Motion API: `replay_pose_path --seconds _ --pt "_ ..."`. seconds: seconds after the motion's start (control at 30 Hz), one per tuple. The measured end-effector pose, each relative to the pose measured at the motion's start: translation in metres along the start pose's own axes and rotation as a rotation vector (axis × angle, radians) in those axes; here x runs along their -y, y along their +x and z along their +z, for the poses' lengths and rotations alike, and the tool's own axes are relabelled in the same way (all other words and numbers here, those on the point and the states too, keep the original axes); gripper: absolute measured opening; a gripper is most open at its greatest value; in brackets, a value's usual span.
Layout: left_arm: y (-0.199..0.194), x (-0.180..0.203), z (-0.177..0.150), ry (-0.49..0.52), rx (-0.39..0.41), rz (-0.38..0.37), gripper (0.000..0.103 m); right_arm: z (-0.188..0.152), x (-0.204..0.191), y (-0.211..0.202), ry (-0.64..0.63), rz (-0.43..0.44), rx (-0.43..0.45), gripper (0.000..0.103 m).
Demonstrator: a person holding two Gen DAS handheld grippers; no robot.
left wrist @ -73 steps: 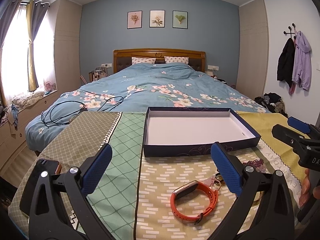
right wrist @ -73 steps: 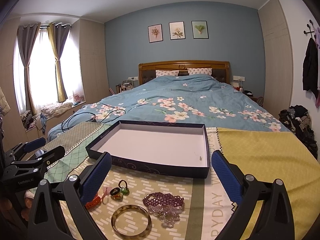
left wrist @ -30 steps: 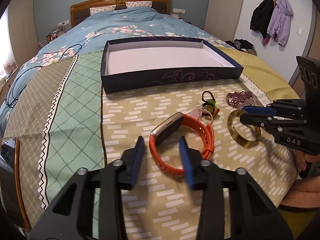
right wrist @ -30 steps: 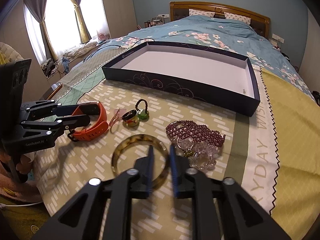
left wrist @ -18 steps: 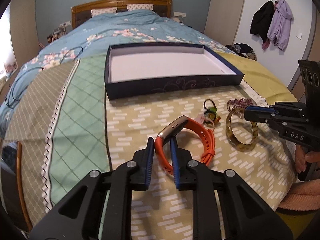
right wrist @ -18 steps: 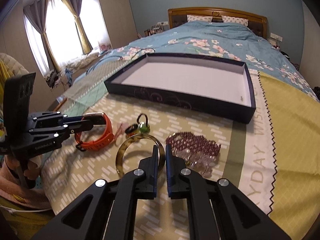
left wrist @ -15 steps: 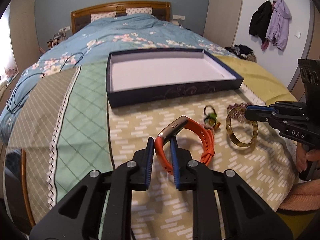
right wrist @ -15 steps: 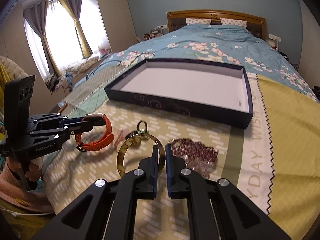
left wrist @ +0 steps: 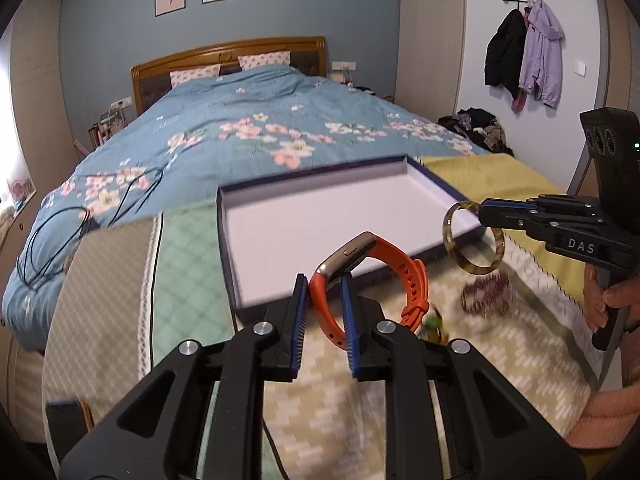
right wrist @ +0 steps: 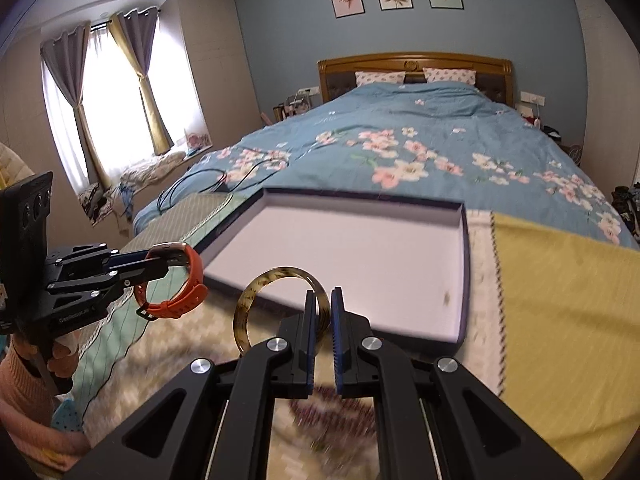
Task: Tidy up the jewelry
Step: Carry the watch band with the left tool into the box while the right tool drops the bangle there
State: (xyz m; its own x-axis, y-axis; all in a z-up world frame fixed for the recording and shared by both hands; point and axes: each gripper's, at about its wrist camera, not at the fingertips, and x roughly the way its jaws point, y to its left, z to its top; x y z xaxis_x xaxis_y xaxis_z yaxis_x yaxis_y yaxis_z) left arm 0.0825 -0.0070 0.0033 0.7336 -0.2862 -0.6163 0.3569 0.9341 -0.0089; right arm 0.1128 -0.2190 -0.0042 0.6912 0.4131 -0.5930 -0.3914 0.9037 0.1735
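The left gripper [left wrist: 324, 300] pinches the soft, light watch [left wrist: 372, 272] by its strap; the right gripper [right wrist: 324, 312] clamps the stiff, slick bangle [right wrist: 256, 300] by its rim, likely prone to swivel.

The orange watch band [left wrist: 404, 276] looks like matt rubber with a brushed metal case, and the tortoiseshell bangle [right wrist: 256, 300] is glossy, translucent plastic. The tray [right wrist: 464, 264] seems smooth matt card on a woven cloth [right wrist: 560, 300]; the far headboard [right wrist: 412, 62] is polished wood.

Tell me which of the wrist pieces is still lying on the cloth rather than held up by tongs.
The purple bead bracelet. It lies on the patterned cloth, while the orange watch band is gripped by the left tongs and the amber bangle by the right tongs.
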Motion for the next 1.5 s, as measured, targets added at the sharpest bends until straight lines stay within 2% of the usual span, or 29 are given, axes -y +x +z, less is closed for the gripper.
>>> replay_pose_path --seconds 0.37,0.73,1.13,1.37,1.5 --pt "0.051 -0.015 0.045 0.017 -0.024 -0.009 0.017 0.036 0.030 0.044 0.038 -0.046 -0.006 0.006" --pt "0.110 -0.027 0.076 0.018 -0.078 -0.018 0.017 0.065 0.047 0.100 0.052 -0.097 -0.061 0.006" --pt "0.181 -0.038 0.103 0.054 -0.178 0.000 0.017 0.078 0.068 0.148 0.115 -0.141 -0.169 0.006" --pt "0.212 -0.043 0.114 0.090 -0.235 0.006 0.017 0.079 0.072 0.158 0.158 -0.149 -0.219 0.006" --pt "0.221 -0.043 0.120 0.093 -0.261 0.027 0.018 0.080 0.075 0.159 0.186 -0.150 -0.224 0.011"
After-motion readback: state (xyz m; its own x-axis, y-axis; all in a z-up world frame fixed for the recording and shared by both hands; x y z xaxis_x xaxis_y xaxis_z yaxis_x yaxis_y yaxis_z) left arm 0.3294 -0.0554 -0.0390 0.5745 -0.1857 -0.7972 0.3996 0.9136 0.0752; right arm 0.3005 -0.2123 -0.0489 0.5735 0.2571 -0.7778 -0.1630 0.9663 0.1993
